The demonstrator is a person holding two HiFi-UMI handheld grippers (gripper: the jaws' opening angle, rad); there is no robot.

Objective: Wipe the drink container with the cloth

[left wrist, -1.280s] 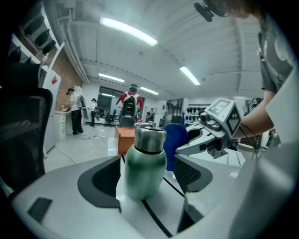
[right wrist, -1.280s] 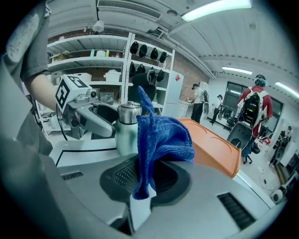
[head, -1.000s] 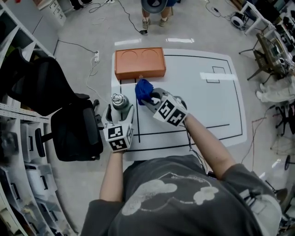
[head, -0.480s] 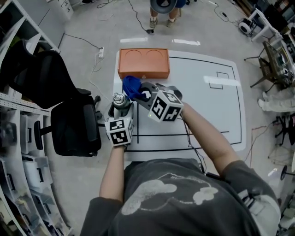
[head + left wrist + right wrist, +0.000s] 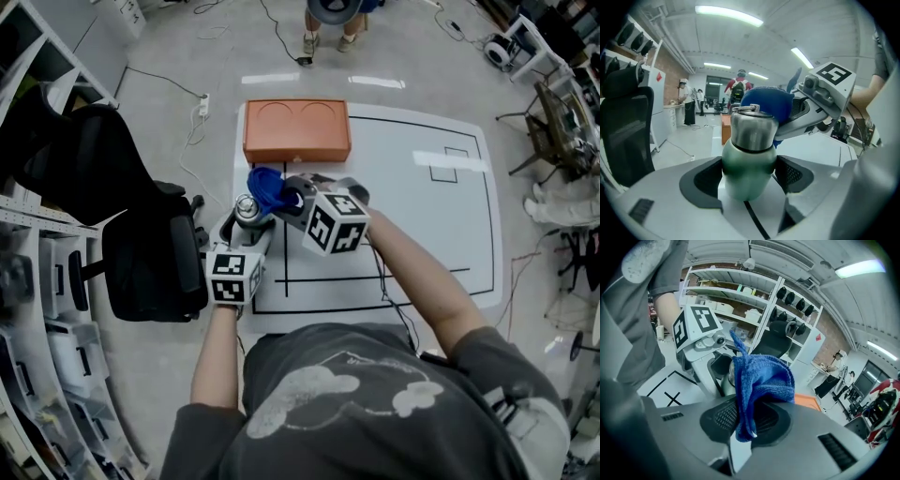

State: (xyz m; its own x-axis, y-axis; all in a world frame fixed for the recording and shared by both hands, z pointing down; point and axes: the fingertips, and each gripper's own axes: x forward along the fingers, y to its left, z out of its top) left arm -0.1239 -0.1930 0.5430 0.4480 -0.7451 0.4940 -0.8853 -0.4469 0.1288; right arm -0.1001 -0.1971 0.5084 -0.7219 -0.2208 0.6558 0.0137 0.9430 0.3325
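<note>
The bottle sat at the left edge of the bench, clamped round its green body by the left tongs. Those tongs had just been closing with the bottle between them. The right tongs pinched a blue cloth. A second earlier the cloth hung to the bottle's right, clear of it. Now it had swung across and lay against the steel cap. Wiping looked about to begin at the top, with the body not yet wiped.
</note>
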